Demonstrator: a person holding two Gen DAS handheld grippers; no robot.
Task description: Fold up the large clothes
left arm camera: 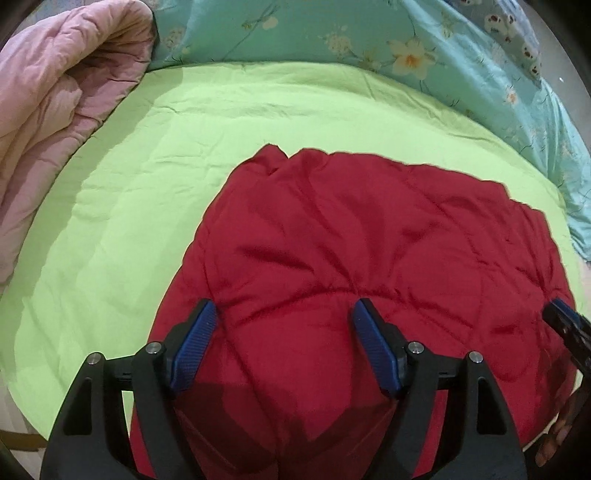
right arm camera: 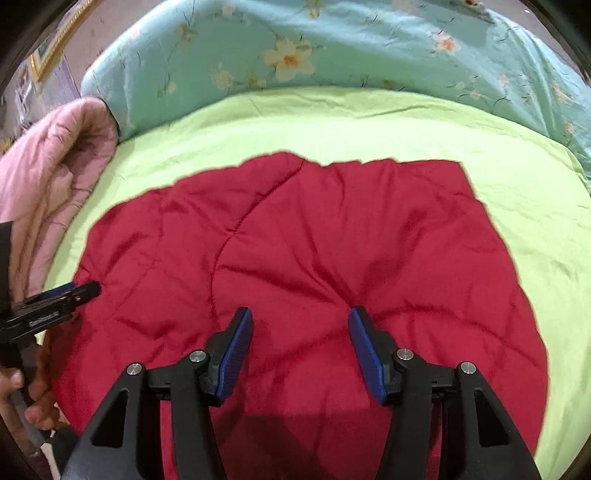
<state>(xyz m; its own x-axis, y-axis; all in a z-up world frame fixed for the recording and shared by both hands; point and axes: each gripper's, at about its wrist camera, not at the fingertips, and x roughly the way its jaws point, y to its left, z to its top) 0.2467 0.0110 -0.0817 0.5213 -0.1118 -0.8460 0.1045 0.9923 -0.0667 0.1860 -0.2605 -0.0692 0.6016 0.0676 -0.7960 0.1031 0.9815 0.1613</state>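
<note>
1. Green sheet [left arm camera: 155, 192] [right arm camera: 369, 122]: light green, lightly creased, spread flat over the bed; takes up most of both views.
2. Pink quilt [left arm camera: 55, 96] [right arm camera: 48, 177]: padded, bunched in a roll along the sheet's left edge, resting on it.
3. Floral cover [left arm camera: 332, 33] [right arm camera: 295, 44]: teal with pale flowers, heaped along the sheet's far edge and curving down its right side; touches the pink quilt at the far left corner.
4. Gold frame [right arm camera: 55, 44]: partly seen, upper left, beyond the bed.

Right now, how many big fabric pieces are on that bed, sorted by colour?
Red: 1, the red quilted piece
Green: 1, the green sheet under it
Pink: 1, the pink quilt
Teal floral: 1, the floral blanket
Total: 4
</note>
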